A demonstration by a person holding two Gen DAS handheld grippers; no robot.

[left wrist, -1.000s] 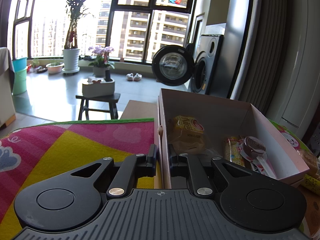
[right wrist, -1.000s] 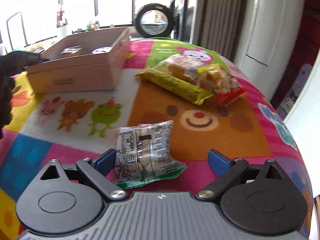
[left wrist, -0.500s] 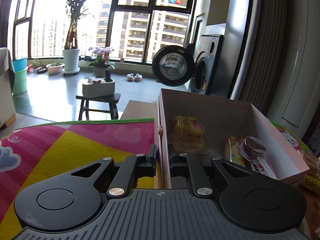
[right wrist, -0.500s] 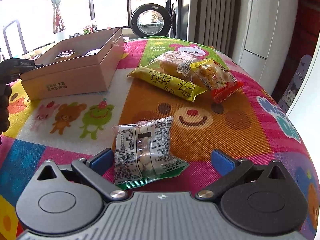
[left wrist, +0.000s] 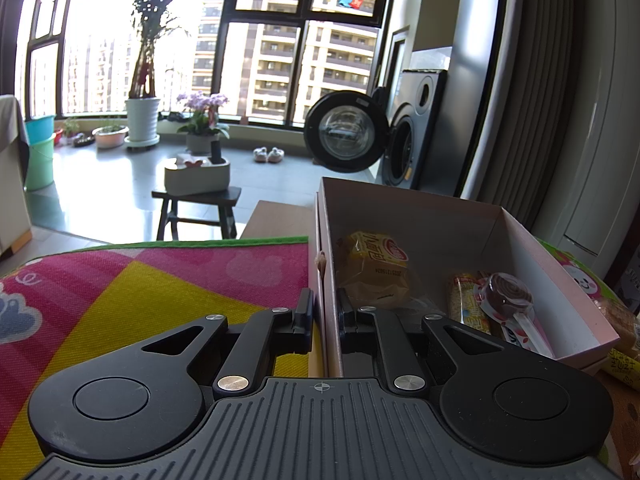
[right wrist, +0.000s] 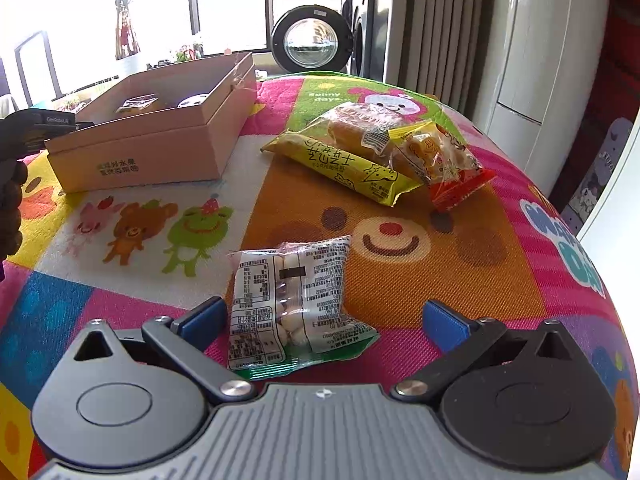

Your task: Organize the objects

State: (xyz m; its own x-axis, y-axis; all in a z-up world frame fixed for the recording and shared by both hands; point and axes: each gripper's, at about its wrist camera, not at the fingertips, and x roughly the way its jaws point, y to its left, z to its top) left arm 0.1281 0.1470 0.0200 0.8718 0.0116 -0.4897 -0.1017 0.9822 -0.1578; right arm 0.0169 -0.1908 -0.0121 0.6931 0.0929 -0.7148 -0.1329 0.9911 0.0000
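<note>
My left gripper (left wrist: 325, 314) is shut on the near wall of the pink cardboard box (left wrist: 448, 216). Inside the box lie a yellow snack pack (left wrist: 372, 268), an orange-wrapped bar (left wrist: 466, 304) and a brown swirl lollipop (left wrist: 508, 294). In the right wrist view the same box (right wrist: 160, 136) stands at the far left of the mat. My right gripper (right wrist: 324, 318) is open, its blue pads on either side of a clear packet of white candies (right wrist: 292, 300) lying on the mat. Farther back lie a long yellow pack (right wrist: 344, 164), a bread roll in clear wrap (right wrist: 360, 124) and an orange-red snack bag (right wrist: 436, 156).
A colourful cartoon play mat (right wrist: 400, 248) covers the table. The table's edge curves away on the right, with a white cabinet (right wrist: 552, 40) beyond. A washing machine with its door open (left wrist: 348, 132) and a dark stool (left wrist: 196, 204) stand on the floor behind.
The right gripper has pulled back and risen slightly, so the candy packet and the snack pile sit a little farther off. The left gripper has held still on the box wall.
</note>
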